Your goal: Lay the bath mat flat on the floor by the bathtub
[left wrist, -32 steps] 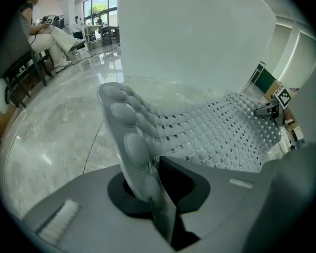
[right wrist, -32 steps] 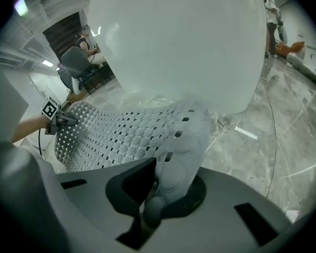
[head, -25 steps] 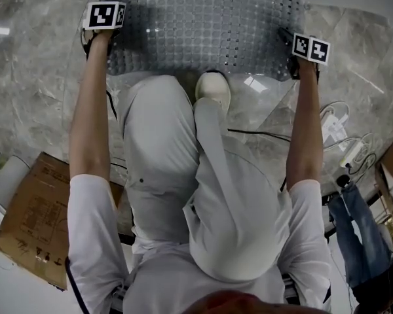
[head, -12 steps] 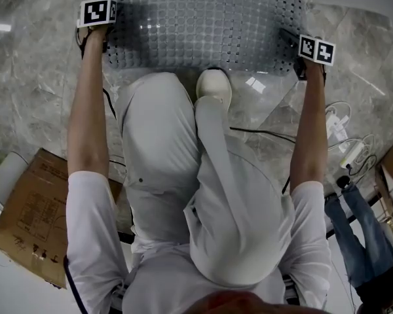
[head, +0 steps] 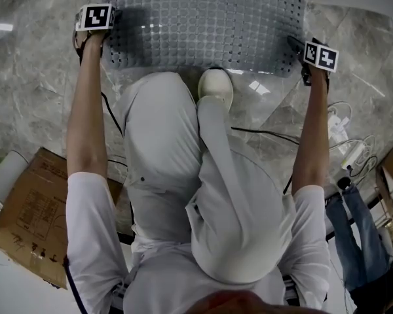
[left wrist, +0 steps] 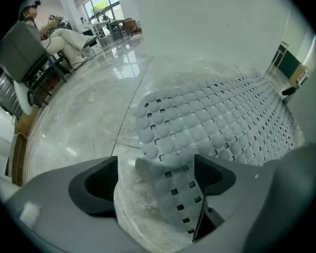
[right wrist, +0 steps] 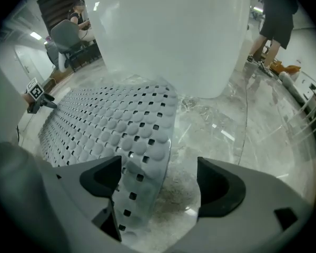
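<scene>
While both jaws stand wide open, the grey bath mat [head: 203,21], all round bumps and little square holes, lies flat on the shiny marble floor [head: 26,64] by the white tub [right wrist: 168,30]. One corner curls up inside the left gripper [left wrist: 155,175], another inside the right gripper [right wrist: 158,181].

Head view: we log a cardboard box [head: 29,208] at the lower left edge. A black cable [head: 259,133] runs rightward toward a white power strip [head: 350,152]. Blue denim [head: 360,237] lies below that, probably jeans.

Left gripper view: a seated person [left wrist: 63,36] is beyond a grey office chair [left wrist: 18,51], with bright windows [left wrist: 97,4] behind them.

Right gripper view: a standing person [right wrist: 278,15] at upper right, and an orange item [right wrist: 287,66] near their feet.
</scene>
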`<action>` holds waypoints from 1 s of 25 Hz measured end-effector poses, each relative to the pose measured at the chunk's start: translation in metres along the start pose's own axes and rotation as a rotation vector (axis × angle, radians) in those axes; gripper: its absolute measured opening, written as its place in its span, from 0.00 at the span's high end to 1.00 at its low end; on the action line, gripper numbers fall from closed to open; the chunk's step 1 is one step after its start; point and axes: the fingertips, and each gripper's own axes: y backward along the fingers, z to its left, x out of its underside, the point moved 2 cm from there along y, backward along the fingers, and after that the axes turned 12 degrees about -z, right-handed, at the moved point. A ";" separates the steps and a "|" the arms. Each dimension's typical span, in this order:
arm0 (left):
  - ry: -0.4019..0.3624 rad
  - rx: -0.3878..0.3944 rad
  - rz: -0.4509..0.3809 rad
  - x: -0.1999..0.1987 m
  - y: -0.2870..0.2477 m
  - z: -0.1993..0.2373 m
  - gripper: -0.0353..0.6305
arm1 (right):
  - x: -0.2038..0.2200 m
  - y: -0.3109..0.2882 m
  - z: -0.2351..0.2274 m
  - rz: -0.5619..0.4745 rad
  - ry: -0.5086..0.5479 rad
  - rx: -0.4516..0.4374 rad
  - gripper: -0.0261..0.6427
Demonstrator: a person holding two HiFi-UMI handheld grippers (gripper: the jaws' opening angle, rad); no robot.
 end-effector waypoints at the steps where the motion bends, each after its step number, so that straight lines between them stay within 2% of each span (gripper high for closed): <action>1: 0.003 0.002 -0.004 -0.001 0.000 -0.001 0.27 | -0.003 0.000 0.000 -0.011 0.008 0.012 0.28; 6: 0.013 0.007 -0.030 -0.008 0.008 -0.009 0.26 | -0.018 0.004 0.016 -0.041 0.058 0.050 0.30; 10: 0.057 0.046 -0.044 -0.015 0.022 -0.028 0.26 | -0.028 0.014 0.036 -0.046 0.078 0.058 0.31; 13: 0.086 0.067 -0.028 -0.012 0.046 -0.040 0.26 | -0.029 0.028 0.062 -0.042 0.077 0.039 0.30; 17: 0.071 0.077 -0.030 -0.017 0.092 -0.054 0.26 | -0.040 0.067 0.092 -0.073 0.059 0.029 0.32; 22: 0.083 0.102 -0.047 -0.039 0.161 -0.065 0.34 | -0.067 0.128 0.133 -0.076 0.032 -0.037 0.35; 25: 0.076 0.132 -0.047 -0.054 0.210 -0.073 0.45 | -0.087 0.172 0.156 -0.064 0.029 -0.071 0.35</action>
